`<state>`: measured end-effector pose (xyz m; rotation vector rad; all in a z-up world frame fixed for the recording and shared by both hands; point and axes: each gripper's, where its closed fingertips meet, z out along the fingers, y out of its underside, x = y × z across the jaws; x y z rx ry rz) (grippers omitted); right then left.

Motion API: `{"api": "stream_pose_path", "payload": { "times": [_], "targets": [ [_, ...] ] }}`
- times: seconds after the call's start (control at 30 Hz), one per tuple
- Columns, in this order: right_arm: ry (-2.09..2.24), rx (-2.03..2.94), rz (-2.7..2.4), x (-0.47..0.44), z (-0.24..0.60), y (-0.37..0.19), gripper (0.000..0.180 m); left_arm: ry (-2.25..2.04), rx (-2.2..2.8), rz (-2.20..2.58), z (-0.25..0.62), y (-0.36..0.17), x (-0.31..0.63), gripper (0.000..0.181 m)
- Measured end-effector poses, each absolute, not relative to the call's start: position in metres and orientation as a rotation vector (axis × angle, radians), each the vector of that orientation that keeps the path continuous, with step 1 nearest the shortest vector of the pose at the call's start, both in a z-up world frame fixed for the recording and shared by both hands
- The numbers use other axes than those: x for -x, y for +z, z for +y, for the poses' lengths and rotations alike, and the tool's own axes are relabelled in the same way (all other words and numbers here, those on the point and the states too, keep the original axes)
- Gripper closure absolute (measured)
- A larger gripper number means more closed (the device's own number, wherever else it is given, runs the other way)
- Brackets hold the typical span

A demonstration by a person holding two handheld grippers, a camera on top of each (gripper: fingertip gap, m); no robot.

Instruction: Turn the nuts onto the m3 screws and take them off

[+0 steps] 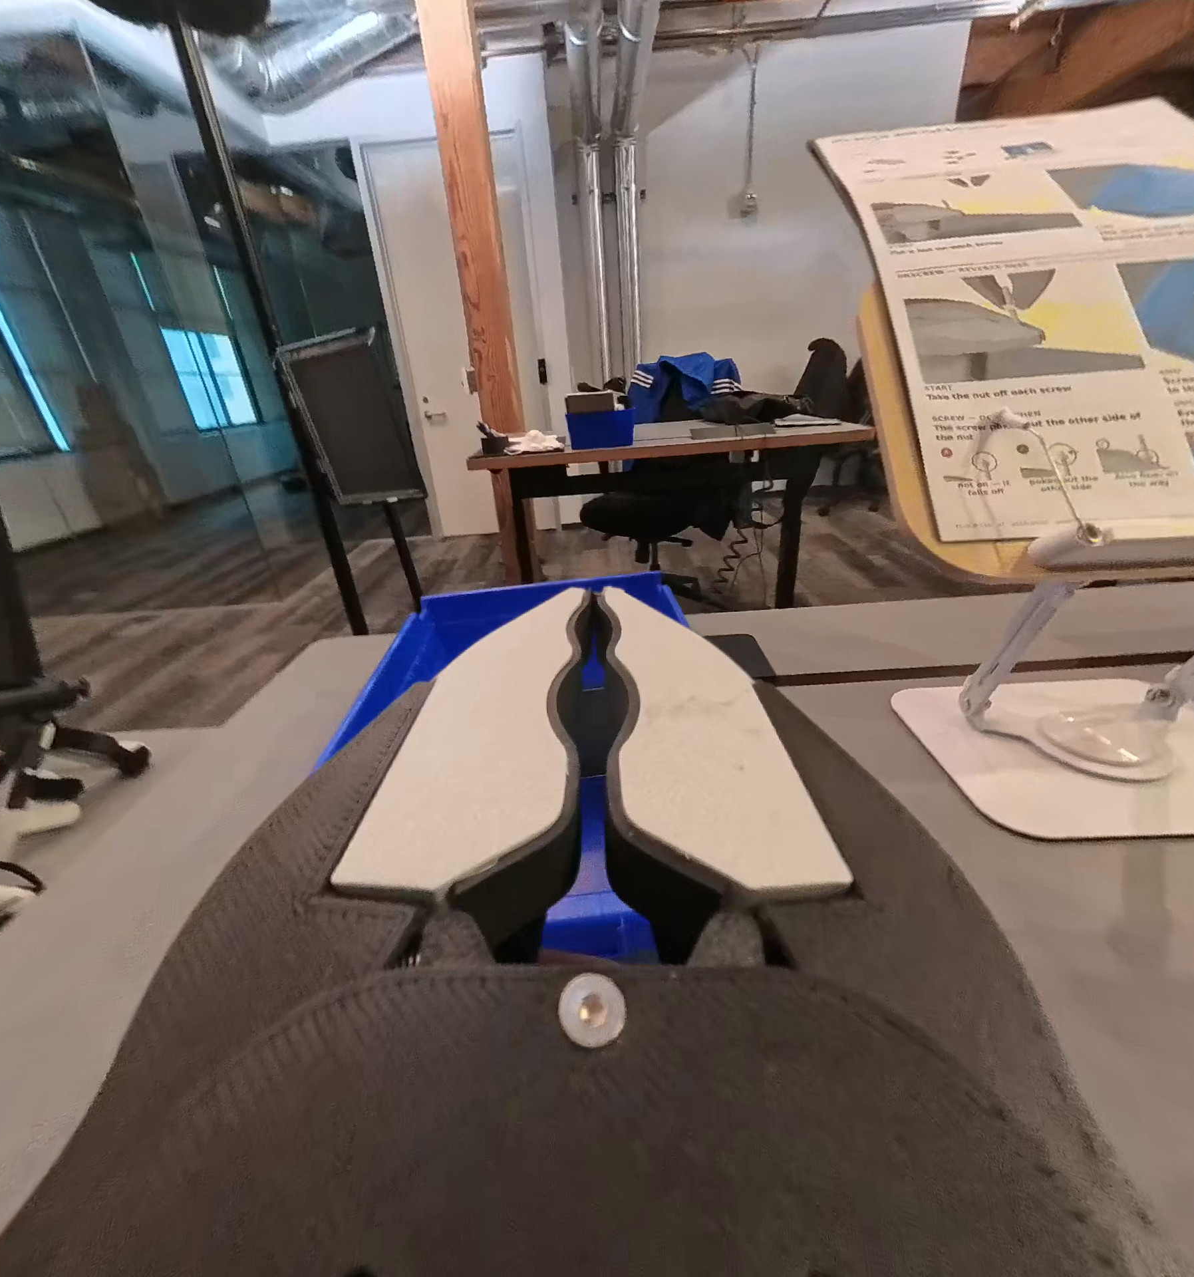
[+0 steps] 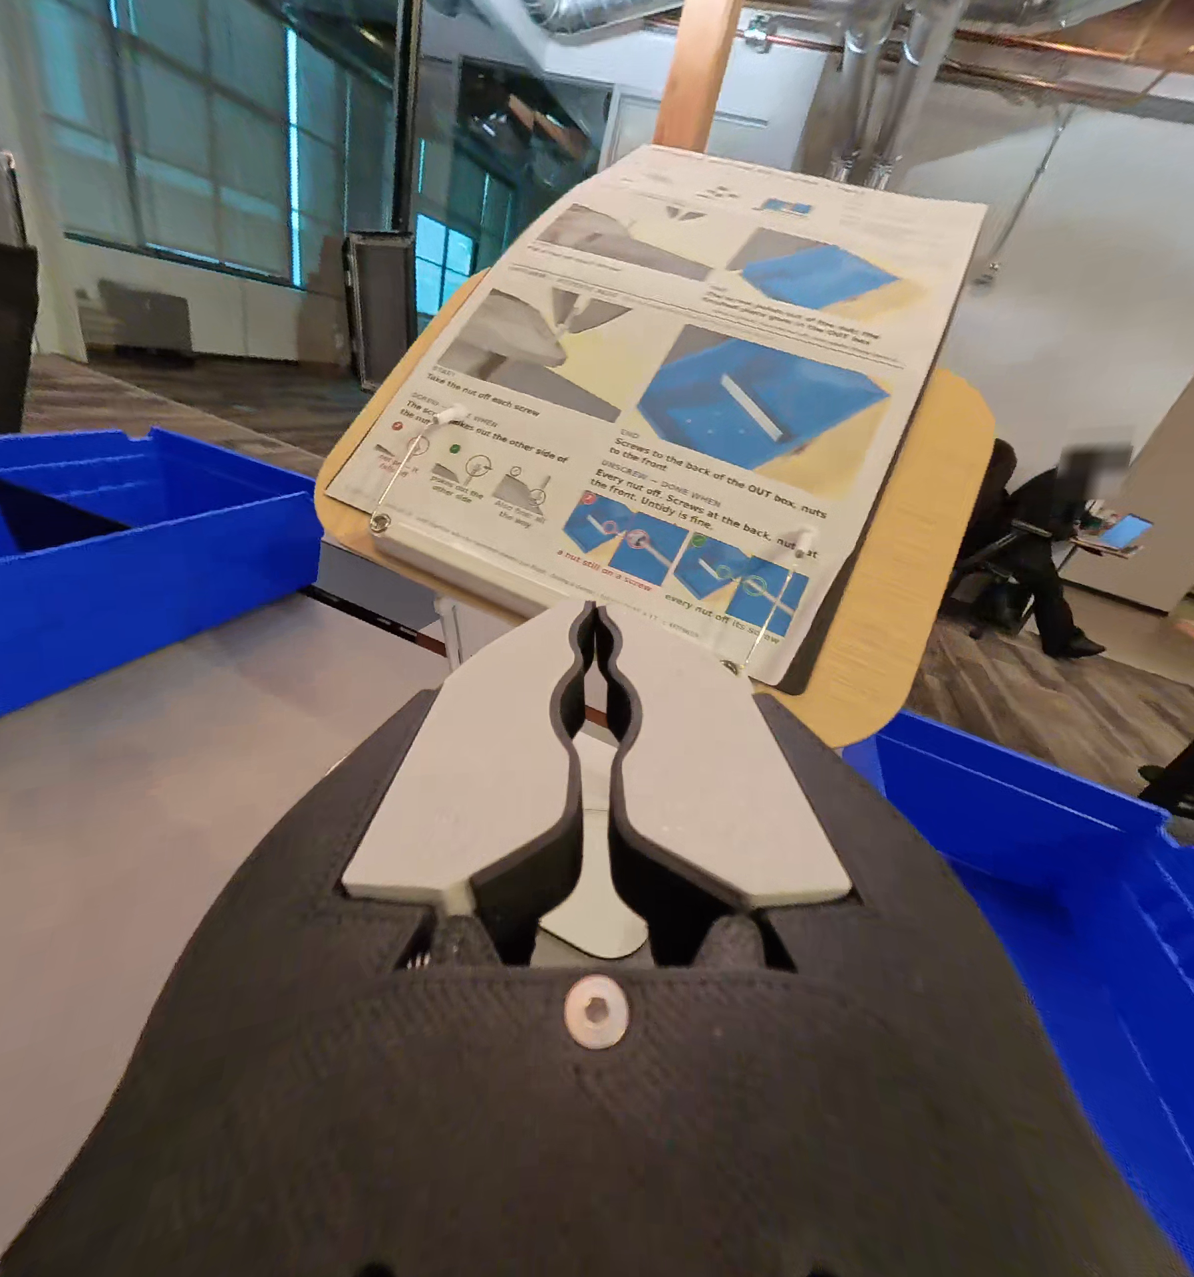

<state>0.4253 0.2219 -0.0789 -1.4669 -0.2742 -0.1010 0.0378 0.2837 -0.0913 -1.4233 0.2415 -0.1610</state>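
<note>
My left gripper is shut and empty, held above a blue bin on the grey table; its fingers hide most of the bin's inside. My right gripper is shut and empty, pointing at the foot of a tilted stand with an instruction sheet. The same blue bin stands to its left with a black divider inside. A second blue bin lies at the right. No nuts or screws show in either view.
The wooden stand with the sheet rests on a white jointed base on the grey table. Office chairs, another desk and a seated person are farther back.
</note>
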Motion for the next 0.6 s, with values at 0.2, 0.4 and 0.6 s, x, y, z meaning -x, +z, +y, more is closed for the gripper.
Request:
{"api": "stream_pose_path", "payload": {
  "times": [0.2, 0.4, 0.6],
  "targets": [
    [-0.166, 1.456, -0.200, -0.446, 0.229, -0.089, 0.179, -0.208, 1.443, 0.197, 0.297, -0.104, -0.032, 0.181],
    [-0.161, 1.439, -0.134, -0.459, 0.233, -0.097, 0.179, -0.195, 1.447, 0.201, 0.300, -0.109, -0.037, 0.181],
    [-0.132, 1.455, -0.074, -0.474, 0.234, -0.105, 0.179, -0.223, 1.463, 0.166, 0.305, -0.114, -0.037, 0.181]
  ]
}}
